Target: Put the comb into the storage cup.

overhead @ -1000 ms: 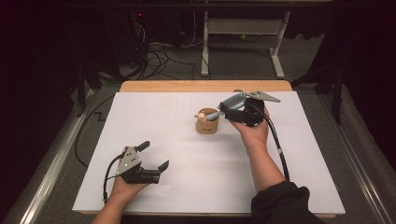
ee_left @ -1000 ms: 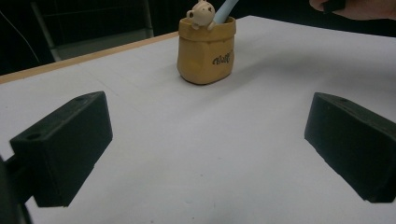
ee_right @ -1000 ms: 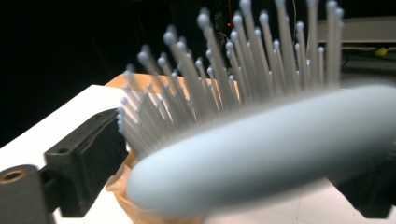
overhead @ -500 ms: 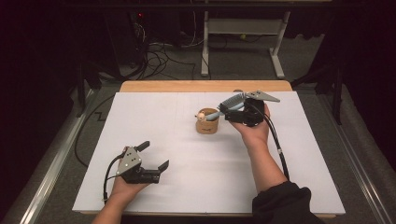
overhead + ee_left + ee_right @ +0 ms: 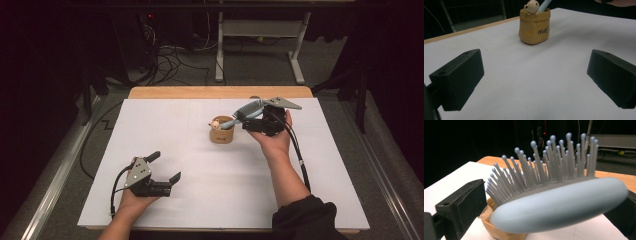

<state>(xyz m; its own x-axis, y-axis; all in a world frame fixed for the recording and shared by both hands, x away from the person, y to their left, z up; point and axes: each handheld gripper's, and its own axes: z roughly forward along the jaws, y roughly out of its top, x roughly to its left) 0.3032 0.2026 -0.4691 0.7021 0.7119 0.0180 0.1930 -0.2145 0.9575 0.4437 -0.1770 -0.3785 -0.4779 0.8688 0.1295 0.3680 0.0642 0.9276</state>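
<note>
Right gripper [image 5: 248, 121] — jaws just spread — flanks the blue hairbrush [image 5: 559, 202] standing in the tan cup [image 5: 222, 134].

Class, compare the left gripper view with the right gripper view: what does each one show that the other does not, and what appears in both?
Left gripper view alone: the bear figure at the rim of the tan holder, the lettering on its front, and open white table between wide-apart jaws.

Right gripper view alone: the hairbrush head close up, its bristles pointing up, lying between the right gripper's jaws, which have just been opening.

Both: the holder, the pale blue hairbrush standing in it, and the white tabletop with its wooden edge.
</note>
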